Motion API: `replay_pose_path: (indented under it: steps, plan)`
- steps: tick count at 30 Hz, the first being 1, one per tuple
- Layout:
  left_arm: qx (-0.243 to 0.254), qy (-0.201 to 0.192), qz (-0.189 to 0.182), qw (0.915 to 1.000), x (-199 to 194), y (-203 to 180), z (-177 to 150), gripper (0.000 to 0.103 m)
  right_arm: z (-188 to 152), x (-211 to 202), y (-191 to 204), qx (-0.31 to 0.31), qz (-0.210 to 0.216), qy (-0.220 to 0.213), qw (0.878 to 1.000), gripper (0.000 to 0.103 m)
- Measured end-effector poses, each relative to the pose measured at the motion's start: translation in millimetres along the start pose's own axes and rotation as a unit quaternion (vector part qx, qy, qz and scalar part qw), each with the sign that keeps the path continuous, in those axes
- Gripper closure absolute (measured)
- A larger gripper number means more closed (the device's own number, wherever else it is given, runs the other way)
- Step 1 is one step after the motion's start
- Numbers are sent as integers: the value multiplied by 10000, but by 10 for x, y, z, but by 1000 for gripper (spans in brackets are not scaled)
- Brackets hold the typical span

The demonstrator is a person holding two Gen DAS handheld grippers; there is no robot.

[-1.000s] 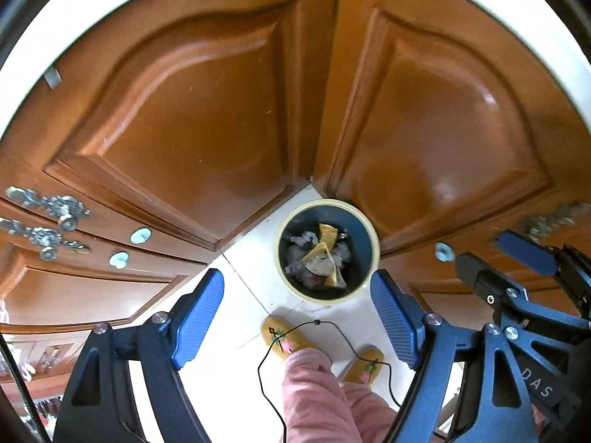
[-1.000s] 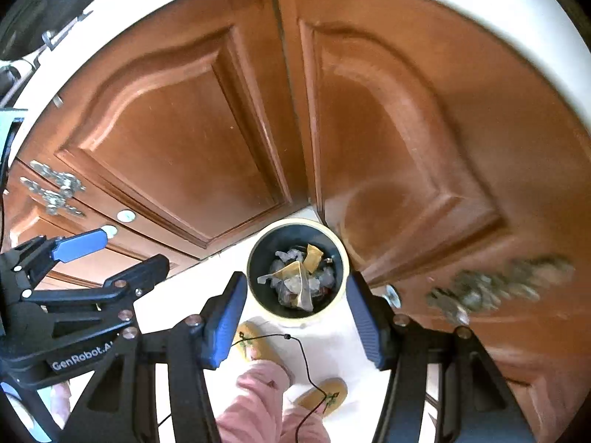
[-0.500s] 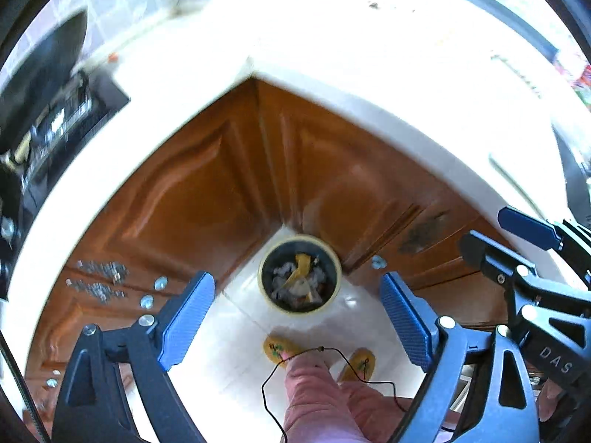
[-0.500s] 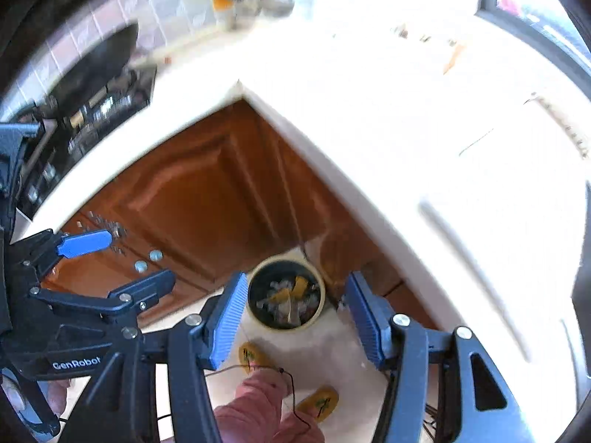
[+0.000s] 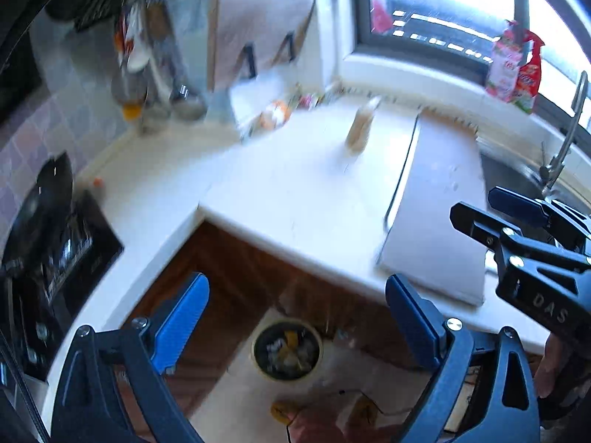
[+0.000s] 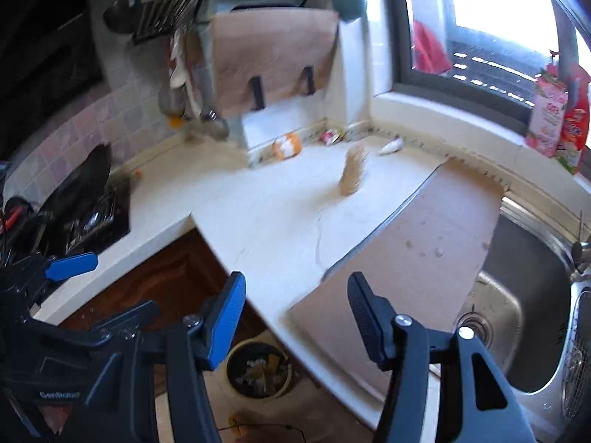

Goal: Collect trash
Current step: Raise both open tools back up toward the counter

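White corner countertop (image 6: 280, 221), your left gripper (image 5: 295, 328) just widening, spread and empty, right gripper (image 6: 295, 317) parted, empty, both past the counter's front edge, trash bin (image 5: 287, 353) on floor below it, wrappers (image 6: 286, 144) at its back wall.

Left hand-held gripper (image 5: 295, 325) just opened wide, empty; right hand-held gripper (image 6: 295, 317) parted, empty.

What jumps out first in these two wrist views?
The white L-shaped countertop fills the middle, with scraps of litter along its back edge: an orange wrapper and a red wrapper. Down on the floor in the cabinet corner sits the trash bin, already holding waste. Both grippers, left and right, are open and empty.
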State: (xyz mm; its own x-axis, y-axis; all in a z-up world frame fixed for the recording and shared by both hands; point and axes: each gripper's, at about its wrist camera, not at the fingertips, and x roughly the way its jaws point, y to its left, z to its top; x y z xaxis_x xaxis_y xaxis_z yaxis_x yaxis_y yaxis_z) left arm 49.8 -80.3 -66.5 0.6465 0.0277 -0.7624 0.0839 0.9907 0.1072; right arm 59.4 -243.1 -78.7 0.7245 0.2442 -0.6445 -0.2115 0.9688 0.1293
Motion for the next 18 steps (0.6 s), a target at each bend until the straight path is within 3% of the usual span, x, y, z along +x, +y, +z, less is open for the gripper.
replay_pose_path:
  steps: [10, 18]
  plan:
    - [227, -705, 306, 9968, -129, -295, 641, 5, 592, -249, -557, 300, -17, -466, 9985, 40]
    - [345, -960, 514, 9935, 66, -167, 1193, 1, 1080, 17, -777, 456, 80, -257, 9986, 39]
